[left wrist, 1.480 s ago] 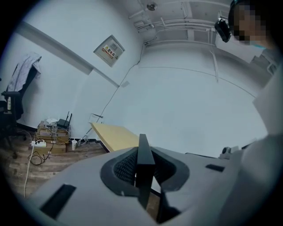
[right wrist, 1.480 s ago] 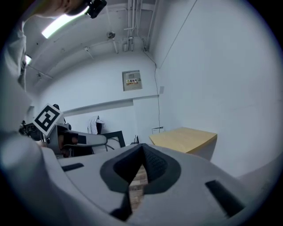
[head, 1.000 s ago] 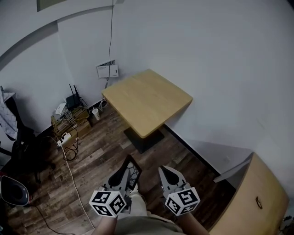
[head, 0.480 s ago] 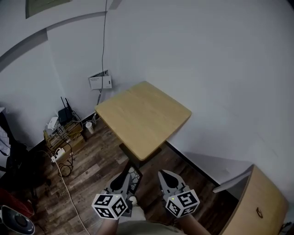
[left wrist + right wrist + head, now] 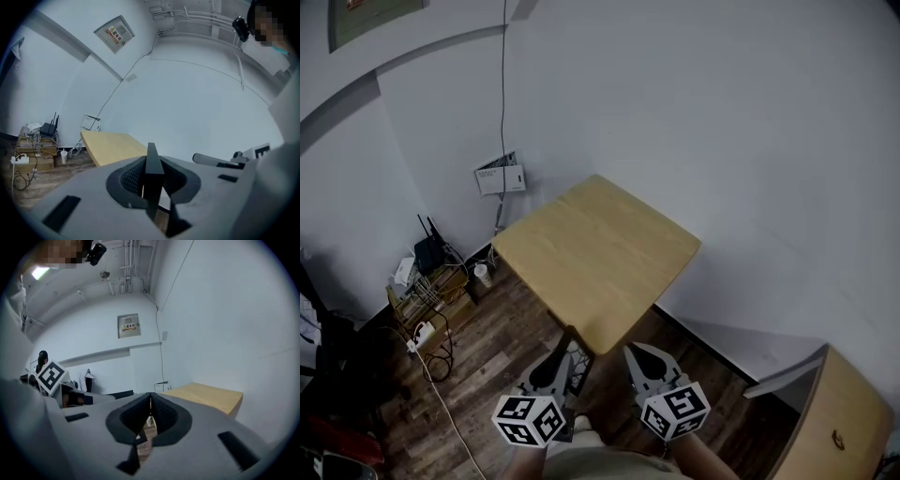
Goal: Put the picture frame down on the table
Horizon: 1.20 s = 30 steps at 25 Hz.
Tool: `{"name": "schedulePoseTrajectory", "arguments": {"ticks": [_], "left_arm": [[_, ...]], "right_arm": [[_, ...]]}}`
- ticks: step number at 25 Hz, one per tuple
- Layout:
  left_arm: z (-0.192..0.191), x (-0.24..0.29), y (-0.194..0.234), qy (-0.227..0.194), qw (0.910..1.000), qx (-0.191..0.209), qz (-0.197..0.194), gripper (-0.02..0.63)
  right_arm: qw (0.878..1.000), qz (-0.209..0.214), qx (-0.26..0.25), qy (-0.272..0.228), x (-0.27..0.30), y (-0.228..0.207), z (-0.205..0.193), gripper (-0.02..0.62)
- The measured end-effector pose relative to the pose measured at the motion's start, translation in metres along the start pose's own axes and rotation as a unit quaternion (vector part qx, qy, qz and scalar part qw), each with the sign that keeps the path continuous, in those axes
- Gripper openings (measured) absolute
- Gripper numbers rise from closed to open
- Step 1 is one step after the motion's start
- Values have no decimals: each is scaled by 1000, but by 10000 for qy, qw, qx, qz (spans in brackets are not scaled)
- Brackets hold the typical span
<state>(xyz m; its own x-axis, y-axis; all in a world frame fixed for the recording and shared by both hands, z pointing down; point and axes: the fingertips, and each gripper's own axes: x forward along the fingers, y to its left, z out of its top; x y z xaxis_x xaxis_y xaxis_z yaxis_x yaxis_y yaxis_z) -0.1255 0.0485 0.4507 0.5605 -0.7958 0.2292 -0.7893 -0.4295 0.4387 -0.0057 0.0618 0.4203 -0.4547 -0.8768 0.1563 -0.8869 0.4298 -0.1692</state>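
The head view is taken from high above, facing steeply down onto the table (image 5: 595, 258) at mid-frame, with the left gripper (image 5: 565, 343) and right gripper (image 5: 633, 352) close at the lower edge. Each gripper view is taken low along its own jaws, nearly level. The table is shared by all three, left of centre in one, right in the other

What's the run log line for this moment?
left tool: shut on picture frame | right tool: shut, empty | table: ahead of both tools | frame not yet down
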Motion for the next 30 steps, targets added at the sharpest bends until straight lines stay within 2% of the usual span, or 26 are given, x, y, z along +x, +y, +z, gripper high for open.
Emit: {"name": "schedulePoseTrajectory", "arguments": {"ticks": [11,19,30], "left_arm": [[25,48,47,103,9999,45,-119,57],[37,73,67,152,9998,78,-70,57],[44,133,74,216,9997,26,151,57]], "right_arm": [[10000,-27,-68,-67,77,-10,12,2],[9999,-116,-17,-22,97,-21,9,2],[9999,33,79,100,131,-74,12,2]]}}
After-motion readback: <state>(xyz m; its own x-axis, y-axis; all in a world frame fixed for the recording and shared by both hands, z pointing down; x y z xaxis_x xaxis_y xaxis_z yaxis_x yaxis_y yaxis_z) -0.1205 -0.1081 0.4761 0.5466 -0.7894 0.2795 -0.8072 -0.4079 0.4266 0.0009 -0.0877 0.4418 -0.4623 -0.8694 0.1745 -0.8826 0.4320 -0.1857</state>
